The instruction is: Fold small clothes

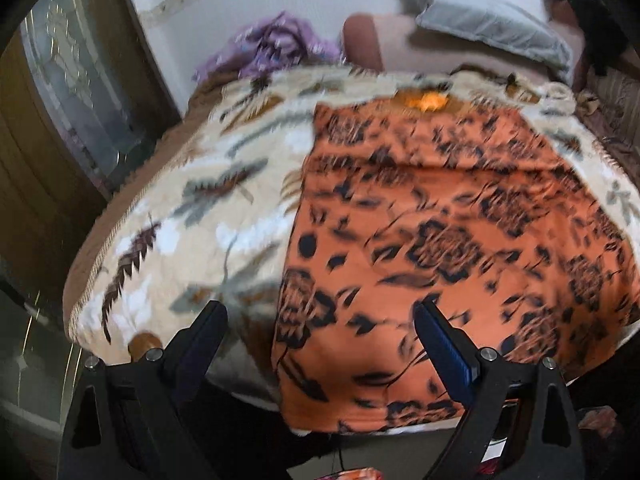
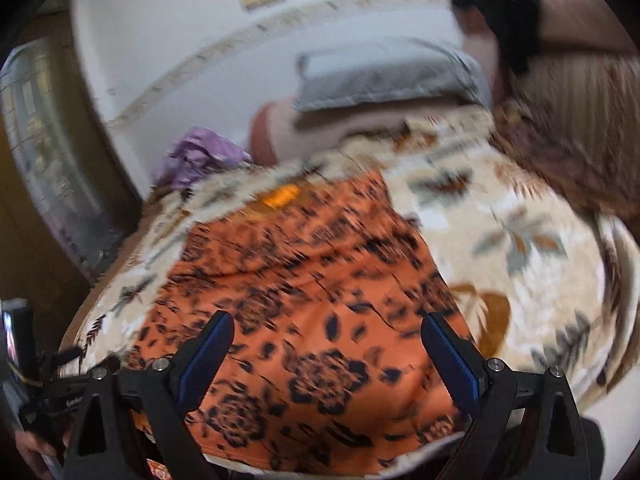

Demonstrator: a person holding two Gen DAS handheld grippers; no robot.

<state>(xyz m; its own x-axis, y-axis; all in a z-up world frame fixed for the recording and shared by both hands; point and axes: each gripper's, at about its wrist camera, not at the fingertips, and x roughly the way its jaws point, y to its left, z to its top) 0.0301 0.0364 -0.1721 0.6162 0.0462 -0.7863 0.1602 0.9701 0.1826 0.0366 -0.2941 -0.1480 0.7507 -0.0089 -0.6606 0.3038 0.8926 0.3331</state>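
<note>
Cream fleece blanket with grey-brown leaf print (image 1: 208,208) covers the bed and serves as the folding surface. Orange garment with black floral print (image 1: 460,220) lies spread flat on that blanket, its near hem hanging just over the bed's front edge, probably laid out so both hems can be reached from the front. Garment's far edge carries a brighter orange patch (image 1: 426,101), likely a neckline or label, too blurred to tell.

Beyond the garment, at the head of the bed: grey rectangular pillow (image 1: 488,24) on a pink bolster-like cushion (image 1: 362,38), crumpled purple cloth (image 1: 276,42) to the garment's far left, near the wall. None touches the garment, so a fold towards the far edge has room. Bare blanket shows left and right of the garment, giving room for side folds.

Left gripper (image 1: 320,320) hovers above the garment's near left corner, fingers spread wide, nothing between them. Right gripper (image 2: 326,330) hangs over the garment's near middle, fingers likewise apart and empty. Both views motion-blurred. Next step, judged: pinch near hem corners, mind the overhang slipping off the bed.
</note>
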